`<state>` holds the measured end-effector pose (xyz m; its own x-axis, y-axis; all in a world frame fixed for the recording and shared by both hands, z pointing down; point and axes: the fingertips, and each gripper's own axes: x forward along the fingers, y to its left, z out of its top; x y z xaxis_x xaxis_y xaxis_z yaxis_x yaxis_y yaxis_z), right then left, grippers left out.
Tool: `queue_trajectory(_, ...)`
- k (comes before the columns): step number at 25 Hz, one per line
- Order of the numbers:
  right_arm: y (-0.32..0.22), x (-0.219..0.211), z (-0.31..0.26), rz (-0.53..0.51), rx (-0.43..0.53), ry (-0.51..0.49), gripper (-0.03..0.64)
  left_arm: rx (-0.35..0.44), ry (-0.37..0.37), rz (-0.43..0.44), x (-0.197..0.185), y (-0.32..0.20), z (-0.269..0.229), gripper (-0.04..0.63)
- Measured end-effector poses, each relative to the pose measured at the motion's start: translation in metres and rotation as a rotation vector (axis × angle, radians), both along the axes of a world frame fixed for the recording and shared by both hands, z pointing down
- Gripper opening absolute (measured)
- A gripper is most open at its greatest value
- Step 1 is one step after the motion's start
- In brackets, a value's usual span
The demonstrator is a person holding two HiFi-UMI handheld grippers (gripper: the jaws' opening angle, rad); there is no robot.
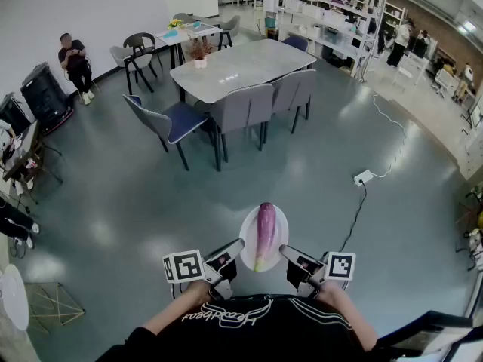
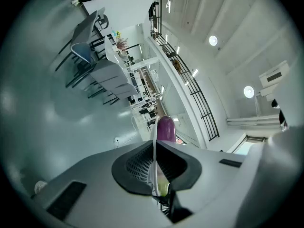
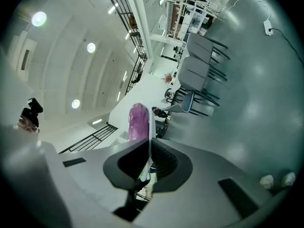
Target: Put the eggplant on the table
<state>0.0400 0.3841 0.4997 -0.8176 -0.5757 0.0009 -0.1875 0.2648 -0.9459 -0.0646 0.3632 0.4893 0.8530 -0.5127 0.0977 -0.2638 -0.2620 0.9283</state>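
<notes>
Purple eggplant [image 1: 266,231], smooth, probably apt to roll, rides loose on plate [image 1: 247,240]; left gripper [image 1: 231,256] and right gripper [image 1: 291,259] jaws pinch rim at 7 and 5 o'clock

From the middle of the head view, grey chairs [image 1: 245,110] stood at twelve o'clock, with a blue-seated chair [image 1: 170,121] just beside them at eleven. A person [image 1: 75,57] sat far off at ten (against the white wall). A white power strip [image 1: 363,177] lay on the glossy floor [image 1: 113,194] at three. Shelving [image 1: 332,21] lined the room at one.
</notes>
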Motion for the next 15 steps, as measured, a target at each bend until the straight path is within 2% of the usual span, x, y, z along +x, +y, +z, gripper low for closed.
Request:
queue_trajectory(4, 0.0013, -0.0039, 0.0047, 0.002, 0.002, -0.007, 0.018, 0.017, -0.033, 0.006, -0.0055, -0.0010, 0.0042, 0.025)
queue_trajectory(8, 0.0022, -0.0027, 0.0050, 0.004, -0.010, -0.001, 0.018, -0.010, -0.008, 0.007, -0.0027, 0.0008, 0.0034, 0.025)
queue_trajectory(15, 0.0005, -0.0111, 0.0079, -0.005, -0.009, 0.003, 0.018, -0.015, -0.014, 0.004, -0.0103, 0.0002, 0.0058, 0.025)
